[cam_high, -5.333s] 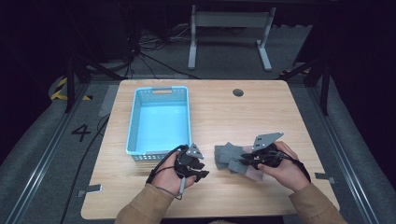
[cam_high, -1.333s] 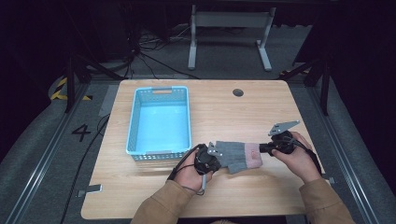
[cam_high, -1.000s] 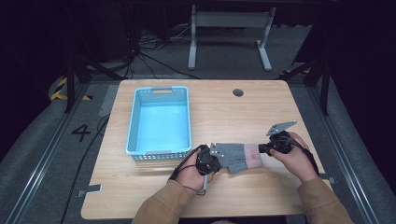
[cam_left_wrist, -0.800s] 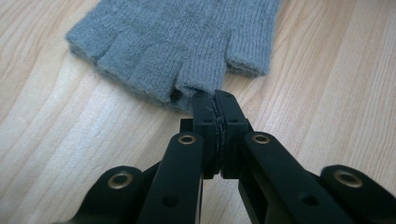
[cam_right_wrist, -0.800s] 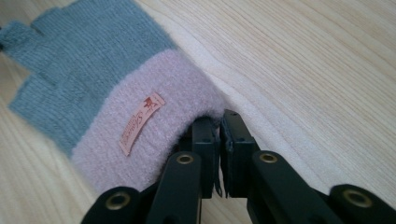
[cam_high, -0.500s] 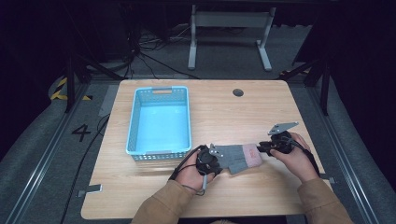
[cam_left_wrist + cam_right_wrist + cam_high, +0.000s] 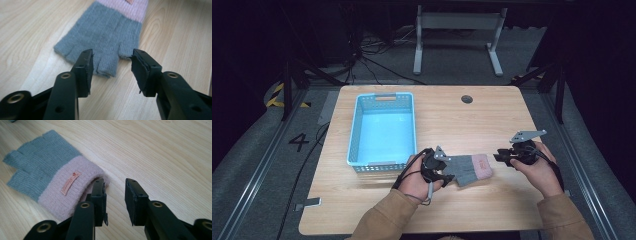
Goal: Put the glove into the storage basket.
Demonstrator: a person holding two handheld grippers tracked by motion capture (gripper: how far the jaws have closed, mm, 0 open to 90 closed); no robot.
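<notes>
A grey fingerless glove (image 7: 468, 169) with a pink cuff lies flat on the wooden table (image 7: 452, 125) near its front edge. My left gripper (image 7: 446, 169) is open at the glove's finger end. In the left gripper view the glove (image 7: 110, 30) lies just beyond the spread jaws of my left gripper (image 7: 112, 58), with nothing between them. My right gripper (image 7: 500, 157) is open by the cuff end. In the right gripper view its (image 7: 113, 185) left jaw rests against the pink cuff of the glove (image 7: 45, 162), which carries a small label.
An empty light-blue basket (image 7: 382, 132) stands on the left half of the table, just behind my left hand. A dark cable hole (image 7: 467, 99) sits near the far edge. Beyond the table stands a grey metal frame (image 7: 457, 30) on dark floor.
A second ago the glove was held stretched between both grippers. Both have since opened and the right one has drawn back slightly to the right, leaving the glove flat on the table.
</notes>
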